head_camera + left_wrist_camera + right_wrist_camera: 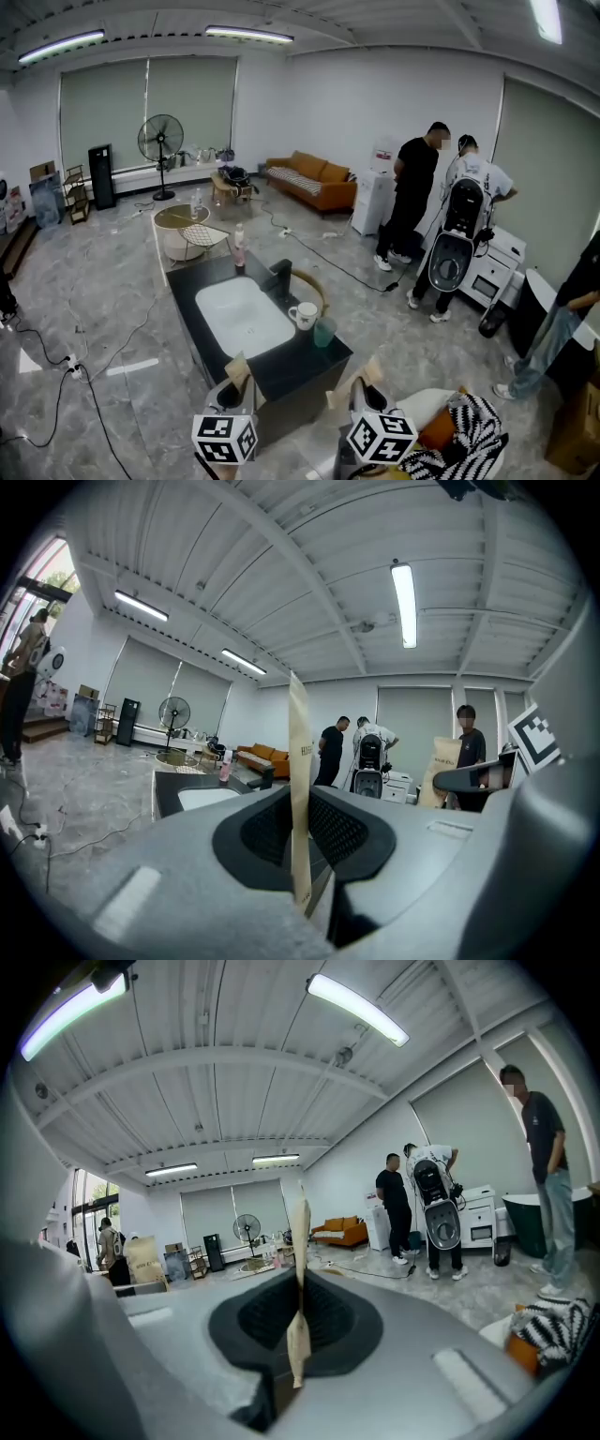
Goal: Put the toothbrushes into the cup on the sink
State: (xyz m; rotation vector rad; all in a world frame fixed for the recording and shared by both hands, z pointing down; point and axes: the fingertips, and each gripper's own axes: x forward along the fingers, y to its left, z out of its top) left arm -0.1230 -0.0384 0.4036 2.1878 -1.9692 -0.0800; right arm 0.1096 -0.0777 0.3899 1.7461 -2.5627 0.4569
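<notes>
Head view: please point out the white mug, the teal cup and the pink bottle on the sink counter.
white mug (305, 317), head view, its side wall
teal cup (324, 333), head view, its side wall
pink bottle (240, 249), head view, its body

Black sink counter (286, 361), white basin (242, 317) inset, white mug (305, 315) just beside teal cup (324, 331), pink bottle (239, 246) at far end

On the tabletop (292, 362) mid-frame, the sink (239, 319) lies left of the mug (305, 316) and cup (324, 331); a bottle (240, 246) stands at its upper end.
</notes>
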